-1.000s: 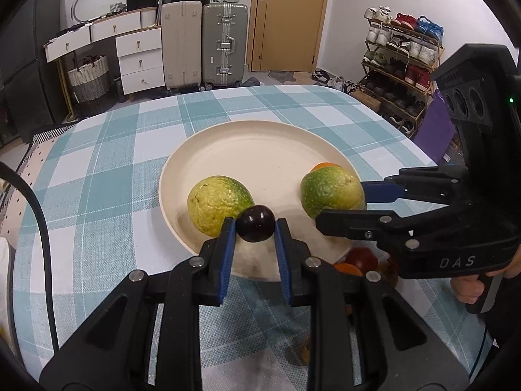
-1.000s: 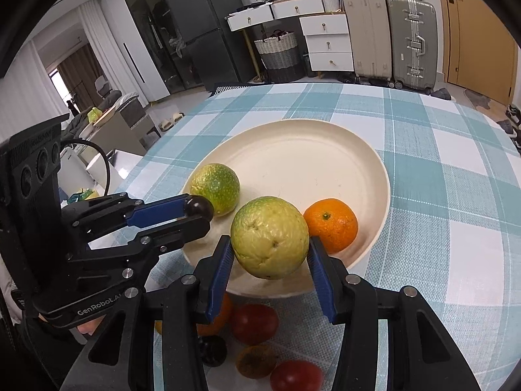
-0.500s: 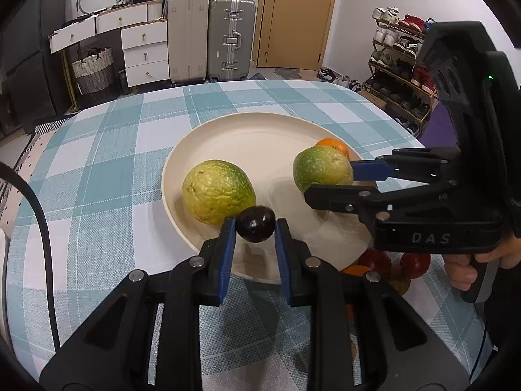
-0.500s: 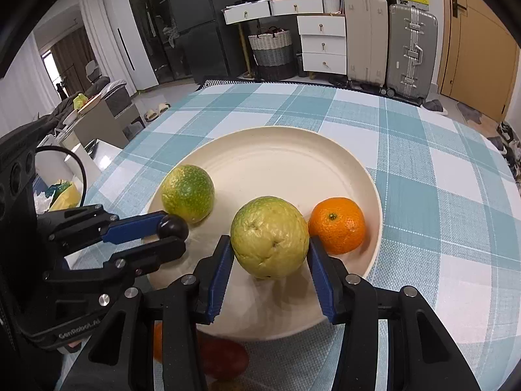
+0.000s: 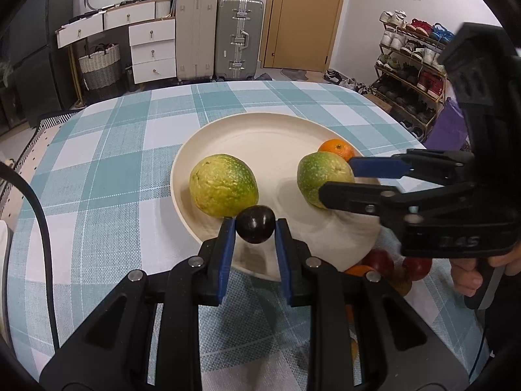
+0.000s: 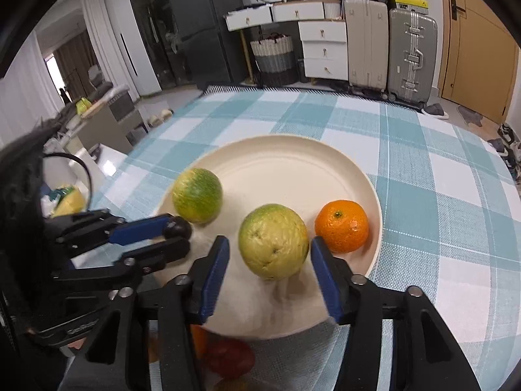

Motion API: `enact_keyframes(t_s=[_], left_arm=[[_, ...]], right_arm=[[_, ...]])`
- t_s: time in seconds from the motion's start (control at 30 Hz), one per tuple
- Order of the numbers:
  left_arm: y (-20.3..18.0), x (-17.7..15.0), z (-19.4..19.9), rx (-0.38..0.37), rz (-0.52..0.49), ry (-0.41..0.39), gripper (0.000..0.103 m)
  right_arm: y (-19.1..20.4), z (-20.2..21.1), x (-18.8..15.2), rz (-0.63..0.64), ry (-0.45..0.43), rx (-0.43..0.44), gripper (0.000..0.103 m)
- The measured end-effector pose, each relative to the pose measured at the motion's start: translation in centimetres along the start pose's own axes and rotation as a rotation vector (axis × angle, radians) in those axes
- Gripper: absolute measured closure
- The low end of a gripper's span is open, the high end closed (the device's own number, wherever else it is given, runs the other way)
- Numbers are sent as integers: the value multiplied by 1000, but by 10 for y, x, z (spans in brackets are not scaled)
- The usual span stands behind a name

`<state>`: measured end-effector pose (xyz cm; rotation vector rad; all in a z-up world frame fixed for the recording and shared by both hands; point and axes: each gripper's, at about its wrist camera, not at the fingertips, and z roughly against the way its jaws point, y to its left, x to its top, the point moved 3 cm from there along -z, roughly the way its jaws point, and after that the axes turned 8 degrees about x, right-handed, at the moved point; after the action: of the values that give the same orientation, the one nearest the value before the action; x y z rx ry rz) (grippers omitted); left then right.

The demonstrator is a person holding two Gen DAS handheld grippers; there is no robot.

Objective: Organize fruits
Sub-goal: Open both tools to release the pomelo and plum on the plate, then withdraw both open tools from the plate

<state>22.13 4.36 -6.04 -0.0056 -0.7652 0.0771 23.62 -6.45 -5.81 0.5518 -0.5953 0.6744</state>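
A cream plate (image 5: 260,130) (image 6: 286,163) sits on the checked tablecloth. My left gripper (image 5: 254,228) is shut on a dark plum (image 5: 255,224) over the plate's near rim; it also shows in the right wrist view (image 6: 177,228). My right gripper (image 6: 268,251) is open, its blue pads apart from a yellow-green citrus (image 6: 273,240) (image 5: 320,176) that rests on the plate between them. A second green citrus (image 5: 224,185) (image 6: 197,195) and a small orange (image 6: 342,226) (image 5: 337,150) lie on the plate.
Loose red and orange fruits (image 5: 379,262) (image 6: 229,356) lie on the cloth by the plate's near edge. The table (image 5: 97,179) has a rounded edge. Suitcases, drawers, a door and a shoe rack stand behind it.
My right gripper has lowered the yellow-green citrus onto the plate and opened, so the pads no longer touch it. My left gripper still holds the plum, a little further over the rim.
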Motion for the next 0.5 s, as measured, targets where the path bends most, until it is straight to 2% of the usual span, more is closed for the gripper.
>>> enact_keyframes(t_s=[0.07,0.13,0.2,0.23,0.27,0.3,0.37,0.5], left_arm=[[2,-1,6,3,13,2,78],[3,-1,16,9,19,-15,68],[3,-2,27,17,24,-34,44],[3,-3,34,23,28,-48,38],[4,-4,41,31,34,-63,25],[4,-6,47,43,40,-76,17],[4,-9,60,59,47,-99,16],[1,-19,81,81,52,-121,1]], right_arm=[[3,14,-1,1,-42,7,28],[5,30,-3,1,-77,-11,24],[7,43,-7,-6,-98,-5,15],[7,50,-9,-12,-110,-8,13],[7,57,-13,-16,-121,-14,10],[8,62,-16,-18,-124,-20,6],[8,72,-24,-23,-131,-28,1],[12,87,-42,-12,-135,-58,0]])
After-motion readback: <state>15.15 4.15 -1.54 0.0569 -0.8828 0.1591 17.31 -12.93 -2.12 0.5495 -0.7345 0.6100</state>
